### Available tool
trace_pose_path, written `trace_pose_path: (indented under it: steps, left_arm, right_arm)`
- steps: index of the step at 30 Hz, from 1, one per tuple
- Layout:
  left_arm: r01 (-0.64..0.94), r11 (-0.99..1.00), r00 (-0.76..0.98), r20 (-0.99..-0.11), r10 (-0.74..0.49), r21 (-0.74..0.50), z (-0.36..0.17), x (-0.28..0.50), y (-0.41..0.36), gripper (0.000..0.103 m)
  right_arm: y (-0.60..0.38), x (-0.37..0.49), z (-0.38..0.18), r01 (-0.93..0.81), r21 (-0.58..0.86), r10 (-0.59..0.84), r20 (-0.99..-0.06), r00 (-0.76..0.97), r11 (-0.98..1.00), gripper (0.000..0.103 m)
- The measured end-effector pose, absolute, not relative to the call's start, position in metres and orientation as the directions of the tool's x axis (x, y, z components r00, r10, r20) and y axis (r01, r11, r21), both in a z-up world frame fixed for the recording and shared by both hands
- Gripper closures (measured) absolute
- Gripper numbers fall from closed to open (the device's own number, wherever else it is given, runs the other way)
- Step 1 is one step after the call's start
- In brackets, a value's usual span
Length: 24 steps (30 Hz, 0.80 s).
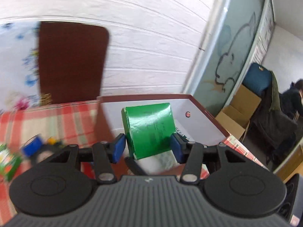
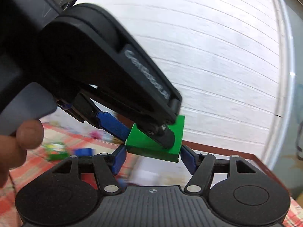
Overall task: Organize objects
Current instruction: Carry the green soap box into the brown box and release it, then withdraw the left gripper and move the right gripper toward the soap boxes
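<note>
Green box (image 1: 149, 130) gripped by left tool (image 1: 147, 147) over open box (image 1: 208, 121).
Right tool (image 2: 153, 158) seems closed on it too; a double grip could crush or drop it.

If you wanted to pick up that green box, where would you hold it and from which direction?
By its two narrow side faces, coming straight at its broad front. The green box is flat and slab-like, held tilted above the open white box, so the thin edges give parallel faces for the pads. The left gripper already straddles it that way, and the right gripper brackets its lower edge from the other side.
</note>
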State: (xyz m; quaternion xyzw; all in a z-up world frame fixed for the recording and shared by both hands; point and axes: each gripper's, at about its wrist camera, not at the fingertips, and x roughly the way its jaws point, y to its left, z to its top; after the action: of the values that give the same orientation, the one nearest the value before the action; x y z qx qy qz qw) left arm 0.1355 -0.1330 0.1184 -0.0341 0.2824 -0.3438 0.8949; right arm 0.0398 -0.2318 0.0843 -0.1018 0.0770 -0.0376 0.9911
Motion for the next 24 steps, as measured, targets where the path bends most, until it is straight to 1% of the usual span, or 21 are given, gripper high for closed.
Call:
trace_pose_path:
  steps: [2,3,4,7,10,13,15,17,20,21,22,24]
  left_arm:
    - [0.575,0.794,0.627,-0.516,-0.584,-0.201,0.111,0.144,-0.156,0.039]
    - [0.551,0.818,0.646,-0.535,-0.544,-0.165,0.107,0.147,-0.163,0.039]
    - [0.535,0.831,0.655,-0.546,-0.523,-0.154,0.105,0.148,-0.166,0.039]
    - [0.525,0.833,0.662,-0.531,-0.529,-0.176,0.105,0.14,-0.157,0.032]
    - [0.498,0.849,0.684,-0.521,-0.511,-0.179,0.105,0.126,-0.137,0.032]
    - [0.457,0.867,0.706,-0.512,-0.49,-0.198,0.103,0.106,-0.108,0.028]
    - [0.413,0.889,0.721,-0.527,-0.451,-0.197,0.096,0.096,-0.087,0.027]
    - [0.355,0.917,0.723,-0.568,-0.392,-0.181,0.084,0.093,-0.069,0.027]
    - [0.246,0.961,0.725,-0.633,-0.27,-0.129,0.062,0.09,-0.041,0.027]
    - [0.217,0.969,0.723,-0.649,-0.239,-0.116,0.054,0.09,-0.031,0.027]
    - [0.188,0.977,0.72,-0.663,-0.207,-0.101,0.047,0.09,-0.021,0.027]
    - [0.128,0.989,0.711,-0.689,-0.139,-0.068,0.034,0.092,0.001,0.027]
  right_arm:
    - [-0.243,0.051,0.077,0.071,-0.227,-0.115,-0.185,0.976,0.971,0.011]
    - [-0.247,0.049,0.075,0.08,-0.213,-0.119,-0.175,0.977,0.974,0.011]
    - [-0.249,0.048,0.075,0.099,-0.213,-0.14,-0.185,0.973,0.972,0.012]
    - [-0.252,0.032,0.073,0.1,-0.188,-0.131,-0.165,0.978,0.977,0.012]
    - [-0.251,0.015,0.072,0.104,-0.136,-0.125,-0.154,0.98,0.985,0.013]
    - [-0.246,-0.006,0.071,0.091,-0.073,-0.101,-0.152,0.983,0.993,0.013]
    - [-0.239,-0.02,0.069,0.07,-0.053,-0.077,-0.151,0.985,0.996,0.016]
    - [-0.232,-0.018,0.063,0.036,-0.045,-0.044,-0.183,0.982,0.998,0.02]
    - [-0.21,-0.015,0.05,-0.042,-0.012,0.037,-0.301,0.953,0.999,0.03]
    - [-0.203,-0.012,0.045,-0.069,-0.009,0.062,-0.339,0.939,0.998,0.031]
    - [-0.201,-0.003,0.036,-0.096,-0.016,0.083,-0.371,0.925,0.995,0.032]
    - [-0.177,0.003,0.034,-0.149,-0.046,0.117,-0.413,0.903,0.988,0.039]
